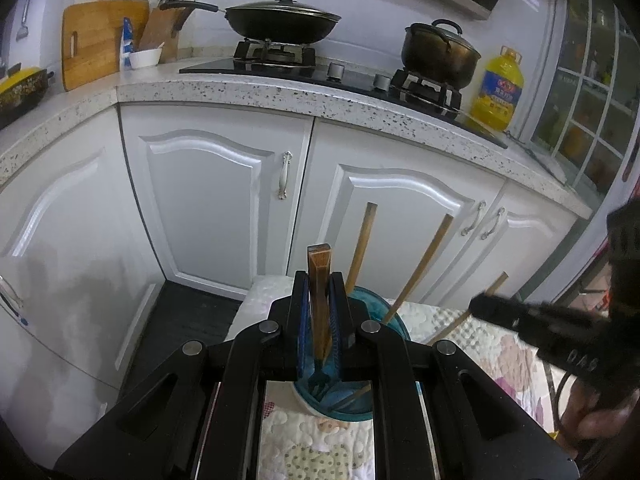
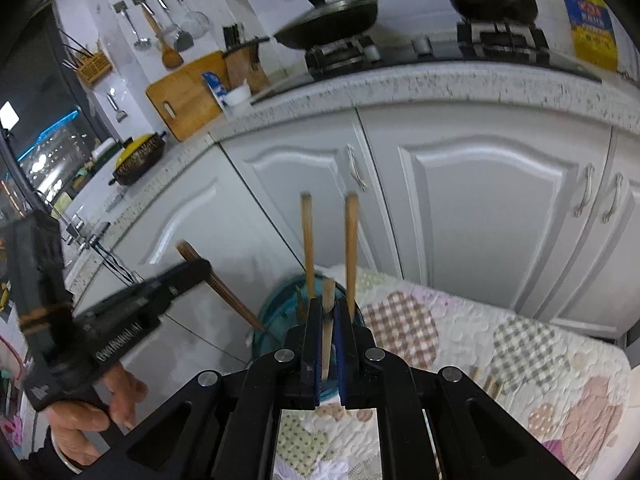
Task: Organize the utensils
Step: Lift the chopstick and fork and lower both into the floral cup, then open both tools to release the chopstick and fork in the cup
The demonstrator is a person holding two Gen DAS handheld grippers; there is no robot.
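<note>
Right now the left gripper (image 1: 320, 316) is clamped on a dark wooden chopstick (image 1: 319, 280), which stands nearly upright btwn its pads w/ its lower tip down inside the teal glass cup (image 1: 394, 320) just below and ahead. The right gripper (image 2: 329, 320) is closed on a paler chopstick (image 2: 328, 320), also steep, its top poking just above the pads; lower end is hidden by the gripper. Just beyond the right gripper, two light chopsticks (image 2: 307, 240) lean in the same cup, tops well above the rim. The cup sits on a patchwork quilt (image 2: 520, 360); to the right gripper's right, near its frame, a few more sticks (image 2: 490, 384) lie on the quilt, blurred. A hand (image 2: 100, 412) holds the left gripper's handle. Further ahead: white cabinet doors (image 1: 208, 200), then a speckled desk (image 1: 280, 96) w/ a lidded wok (image 1: 282, 20) and pot (image 1: 440, 52).
</note>
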